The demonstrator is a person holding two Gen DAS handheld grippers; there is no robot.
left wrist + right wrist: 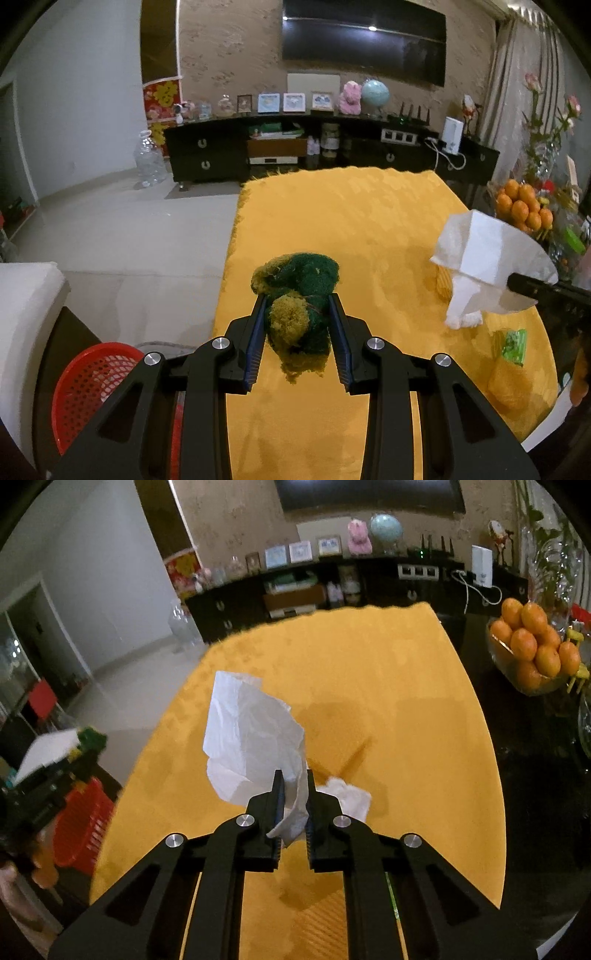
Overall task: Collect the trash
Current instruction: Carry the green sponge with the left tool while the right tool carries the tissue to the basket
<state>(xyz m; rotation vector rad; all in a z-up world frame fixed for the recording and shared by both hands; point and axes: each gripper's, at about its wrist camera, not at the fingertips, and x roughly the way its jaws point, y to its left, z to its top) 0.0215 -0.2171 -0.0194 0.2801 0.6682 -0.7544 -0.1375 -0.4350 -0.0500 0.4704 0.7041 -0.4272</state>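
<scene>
A red basket (92, 384) sits low beside the table's left edge, likely there to receive the trash; one basket shows; the left gripper (297, 306) is clenched on a green and yellow scouring pad (295, 295), lifted clear of the yellow tablecloth (332, 221), probably for carrying to that basket; the right gripper (294, 786) pinches one white tissue (251, 734) above the cloth; a second crumpled tissue (347, 794) and one green wrapper (514, 345) lie uncollected.
</scene>
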